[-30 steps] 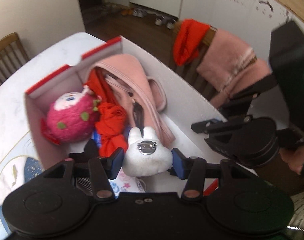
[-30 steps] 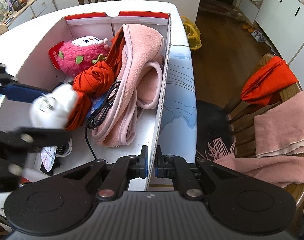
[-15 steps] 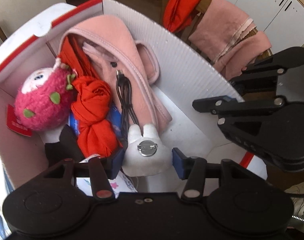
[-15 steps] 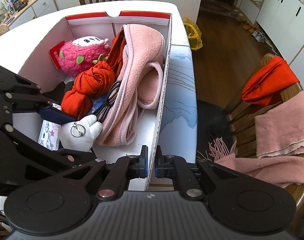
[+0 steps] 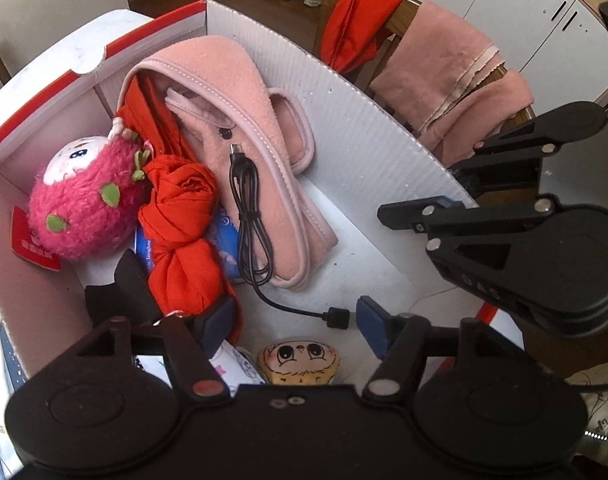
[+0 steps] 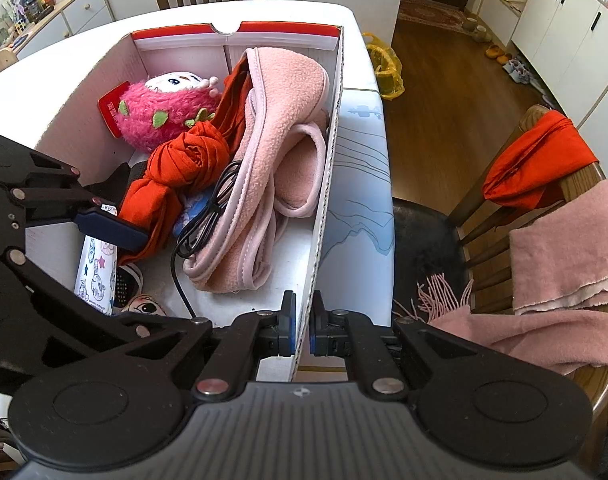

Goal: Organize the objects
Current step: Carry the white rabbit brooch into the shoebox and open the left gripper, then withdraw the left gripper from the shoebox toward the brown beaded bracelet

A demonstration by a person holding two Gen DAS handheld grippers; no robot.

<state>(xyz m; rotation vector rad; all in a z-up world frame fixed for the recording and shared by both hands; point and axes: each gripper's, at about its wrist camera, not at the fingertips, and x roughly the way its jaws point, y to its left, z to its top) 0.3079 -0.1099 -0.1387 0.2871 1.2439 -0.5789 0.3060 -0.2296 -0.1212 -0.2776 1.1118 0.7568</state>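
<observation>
- My left gripper (image 5: 294,324) gapes empty above the corrugated box (image 5: 367,140), over a small face plush (image 5: 299,362) on its floor.
- My right gripper (image 6: 302,330) pinches that ribbed box wall; fuzzy pink fleece (image 6: 280,120) is inside.

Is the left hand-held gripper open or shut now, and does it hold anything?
Open and empty. The left hand-held gripper has its blue pads spread wide inside the box, with only the black cable end lying between them.

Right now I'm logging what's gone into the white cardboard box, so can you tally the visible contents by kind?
Soft toys: 2, the fuzzy pink strawberry plush and the small cartoon-face plush.
Cloth items: 2, the pink fleece garment and the knotted orange-red cloth.
Cables: 1, the black USB cable.
Total: 5; partly hidden items uncounted.
</observation>
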